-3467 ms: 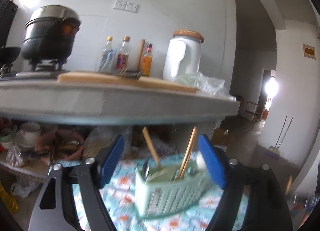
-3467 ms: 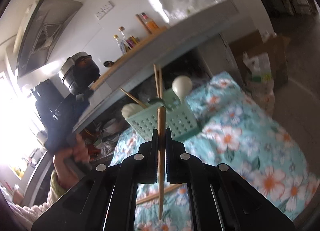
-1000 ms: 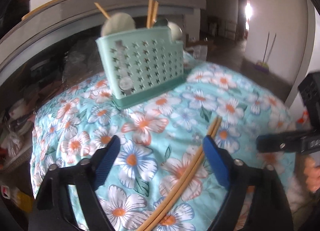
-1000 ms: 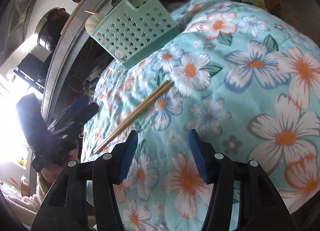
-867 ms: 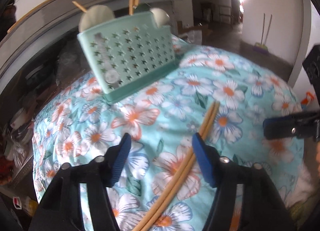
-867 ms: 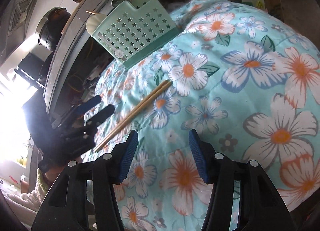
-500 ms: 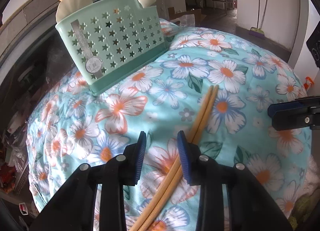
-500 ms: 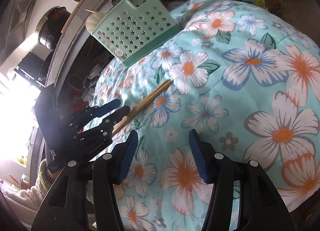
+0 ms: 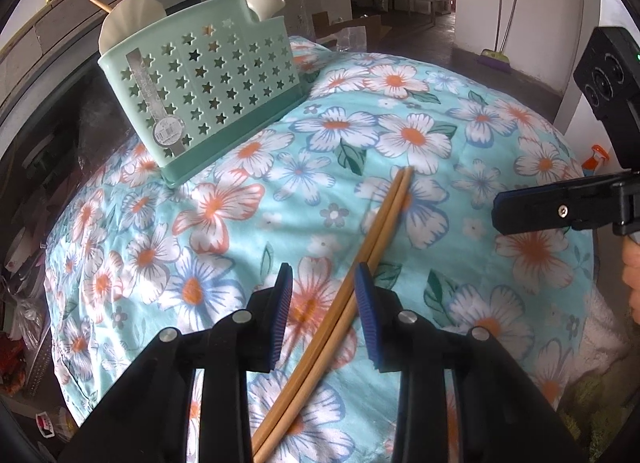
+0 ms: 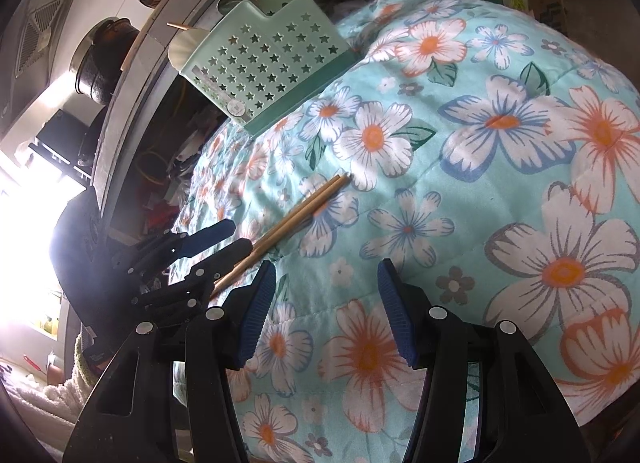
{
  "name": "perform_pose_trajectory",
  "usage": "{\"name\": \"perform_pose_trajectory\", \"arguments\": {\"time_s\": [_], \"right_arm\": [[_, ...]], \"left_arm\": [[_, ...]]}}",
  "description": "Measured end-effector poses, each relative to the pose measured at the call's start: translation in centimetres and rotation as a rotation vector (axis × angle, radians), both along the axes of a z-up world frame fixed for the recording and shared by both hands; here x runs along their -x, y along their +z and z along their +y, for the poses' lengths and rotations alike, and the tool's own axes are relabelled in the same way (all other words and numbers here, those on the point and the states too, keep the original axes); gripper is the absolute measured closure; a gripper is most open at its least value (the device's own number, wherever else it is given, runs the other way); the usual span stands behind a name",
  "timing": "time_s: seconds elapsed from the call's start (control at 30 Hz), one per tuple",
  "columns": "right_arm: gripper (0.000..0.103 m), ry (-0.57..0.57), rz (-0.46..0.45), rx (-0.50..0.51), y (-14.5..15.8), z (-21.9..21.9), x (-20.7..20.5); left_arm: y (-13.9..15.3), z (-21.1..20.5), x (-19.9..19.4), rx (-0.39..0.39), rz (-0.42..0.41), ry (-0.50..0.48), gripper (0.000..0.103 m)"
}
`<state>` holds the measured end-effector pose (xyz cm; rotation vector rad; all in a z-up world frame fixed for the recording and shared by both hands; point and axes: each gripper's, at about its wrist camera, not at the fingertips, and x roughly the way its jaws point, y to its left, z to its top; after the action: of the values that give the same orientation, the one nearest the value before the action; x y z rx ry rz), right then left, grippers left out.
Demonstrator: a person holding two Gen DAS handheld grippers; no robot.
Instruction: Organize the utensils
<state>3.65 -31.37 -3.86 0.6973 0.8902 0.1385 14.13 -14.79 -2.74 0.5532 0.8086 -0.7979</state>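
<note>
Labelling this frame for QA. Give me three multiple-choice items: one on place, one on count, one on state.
1. Where do the loose chopsticks lie?
A. on the floral cloth
B. in the basket
C. on the counter

2. How many loose chopsticks lie there?
A. one
B. two
C. four

3. What is between the right gripper's fingers?
A. a chopstick
B. a spoon
C. nothing

Answers: 1 A, the pair rests flat on the flowers, in front of the basket. 2 B, two sticks lie side by side in both views. 3 C, only cloth shows between its parted fingers.
</note>
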Motion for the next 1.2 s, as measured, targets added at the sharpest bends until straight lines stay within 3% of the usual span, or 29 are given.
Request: {"name": "perform_pose_trajectory", "arguments": {"time_s": [0.33, 0.47, 0.73, 0.83, 0.97, 1.2], "right_arm": [[0.051, -0.006, -0.002, -0.032, -0.2, -0.2, 0.1], [0.055, -0.001, -0.006, -0.071, -0.2, -0.2, -0.1], [0.056, 0.001, 0.000, -0.086, -0.2, 0.0, -0.6], [0.056, 0.002, 0.005, -0.093, -0.4, 0.0, -0.7], [0.056, 0.005, 0.006, -0.091, -0.3, 0.1, -0.8], [0.057, -0.002, 0.008, -0.106, -0.3, 0.1, -0.9]], "left_arm": [[-0.8, -1.0, 0.3, -0.021, 0.032, -0.053, 0.072], [-1.6, -1.3, 0.0, -0.026, 0.042, -0.044, 0.081], [-0.2, 0.2, -1.7, 0.106, 0.203, -0.023, 0.082], [0.4, 0.5, -1.8, 0.120, 0.178, -0.016, 0.082], [-0.5, -0.1, -1.8, 0.062, 0.133, -0.016, 0.082], [-0.8, -0.8, -1.6, 0.044, 0.113, -0.044, 0.082]]}}
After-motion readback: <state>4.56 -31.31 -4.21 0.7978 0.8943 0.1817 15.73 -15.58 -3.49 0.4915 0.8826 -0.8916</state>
